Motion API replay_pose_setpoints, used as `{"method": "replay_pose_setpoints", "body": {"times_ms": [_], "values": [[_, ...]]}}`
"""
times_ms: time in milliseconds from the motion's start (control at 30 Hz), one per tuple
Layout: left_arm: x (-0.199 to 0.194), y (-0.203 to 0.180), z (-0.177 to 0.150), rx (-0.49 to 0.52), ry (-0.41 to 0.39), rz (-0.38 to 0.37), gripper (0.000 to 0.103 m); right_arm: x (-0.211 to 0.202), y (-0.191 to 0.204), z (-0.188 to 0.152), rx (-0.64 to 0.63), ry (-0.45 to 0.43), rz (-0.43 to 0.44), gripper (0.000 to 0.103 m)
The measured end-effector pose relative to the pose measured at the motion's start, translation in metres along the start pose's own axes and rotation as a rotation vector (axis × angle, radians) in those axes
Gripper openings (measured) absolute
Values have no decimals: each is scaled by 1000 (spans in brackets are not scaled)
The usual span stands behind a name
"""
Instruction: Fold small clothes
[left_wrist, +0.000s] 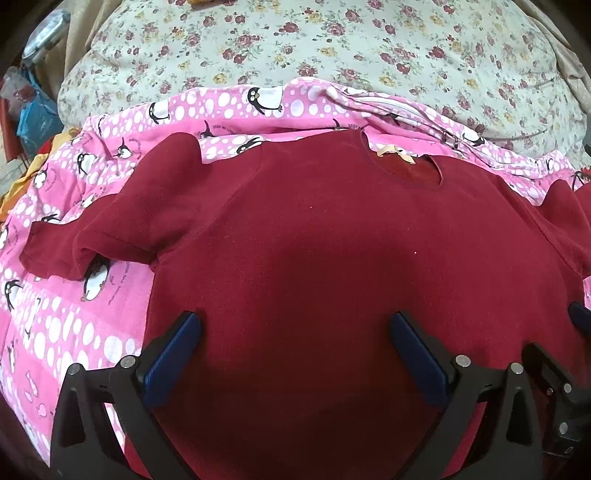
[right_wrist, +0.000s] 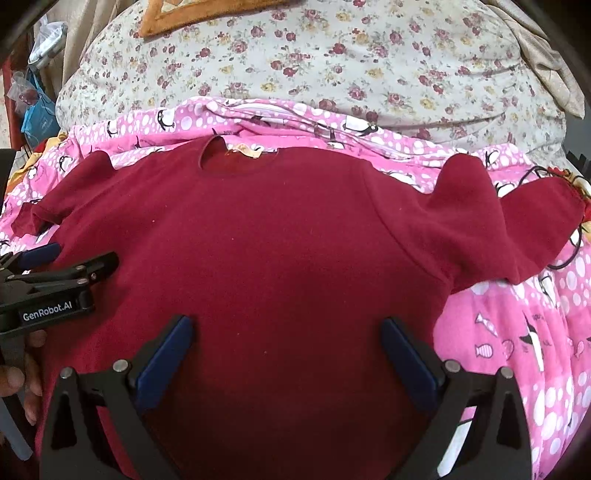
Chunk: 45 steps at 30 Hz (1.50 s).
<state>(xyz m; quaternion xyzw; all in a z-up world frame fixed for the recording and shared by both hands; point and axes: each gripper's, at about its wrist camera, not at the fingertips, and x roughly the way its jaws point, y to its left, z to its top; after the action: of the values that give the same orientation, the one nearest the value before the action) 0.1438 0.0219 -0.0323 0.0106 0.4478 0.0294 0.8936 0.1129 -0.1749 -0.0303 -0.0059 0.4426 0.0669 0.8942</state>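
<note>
A small dark red T-shirt (left_wrist: 332, 229) lies spread flat, neck away from me, on a pink penguin-print blanket (left_wrist: 66, 325); it also shows in the right wrist view (right_wrist: 266, 229). Its sleeves stick out to both sides, a little rumpled. My left gripper (left_wrist: 295, 332) is open and empty over the shirt's lower left part. My right gripper (right_wrist: 286, 336) is open and empty over the lower right part. The left gripper also shows from the side at the left edge of the right wrist view (right_wrist: 79, 264).
A floral-print quilt (right_wrist: 332, 66) bulges behind the pink blanket (right_wrist: 517, 350). An orange-brown cushion (right_wrist: 192, 14) lies at the top. Bags and clutter (left_wrist: 33, 107) stand at far left. Yellow cloth (left_wrist: 26, 177) peeks out at the blanket's left edge.
</note>
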Motion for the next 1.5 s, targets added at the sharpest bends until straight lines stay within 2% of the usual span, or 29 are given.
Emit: {"method": "replay_pose_setpoints", "body": {"times_ms": [133,200,300,400,433,567,700,800,900,933,1000,1067,1133,1233,1267,1333,1367,1400,1467,1500], "values": [[-2,2,0,-18,-8,-19,90,0,0,-1,3,-4,6,103],[-3,9,1,-46,-9,-73,90,0,-1,0,6,-4,13,103],[-7,30,7,-134,5,-208,90,1,-1,0,6,-4,13,103],[-15,64,20,-254,35,-397,89,0,-1,0,6,-4,14,103],[-21,78,24,-293,21,-428,89,0,-1,0,6,-4,13,103],[-54,140,37,-348,-106,-403,89,0,0,0,0,-3,6,103],[-60,213,35,-390,-159,-366,89,0,1,1,-4,-4,0,103],[-46,285,19,-502,-156,-352,88,0,1,1,-6,-4,-1,103],[-31,354,-4,-637,-188,-327,87,0,1,1,-11,-2,-7,103],[-23,377,-13,-672,-196,-294,86,0,2,1,-13,-2,-9,103],[-6,400,-21,-688,-185,-238,82,1,2,1,-16,-1,-11,103],[11,414,-25,-694,-160,-228,81,1,2,1,-16,-1,-10,103],[27,412,-22,-665,-136,-237,81,1,2,2,-16,1,-8,103],[40,402,-12,-607,-138,-205,81,2,2,3,-18,2,-8,103],[43,402,-8,-614,-140,-191,79,2,3,3,-18,2,-8,103],[45,404,-2,-642,-161,-186,64,2,3,3,-17,2,-7,103],[45,405,-1,-650,-163,-189,48,3,3,3,-18,3,-7,103],[46,406,1,-655,-160,-189,27,3,3,3,-18,3,-7,103],[48,403,8,-649,-149,-182,1,3,3,3,-19,2,-8,103],[48,402,10,-645,-148,-174,0,3,3,3,-18,2,-8,103]]}}
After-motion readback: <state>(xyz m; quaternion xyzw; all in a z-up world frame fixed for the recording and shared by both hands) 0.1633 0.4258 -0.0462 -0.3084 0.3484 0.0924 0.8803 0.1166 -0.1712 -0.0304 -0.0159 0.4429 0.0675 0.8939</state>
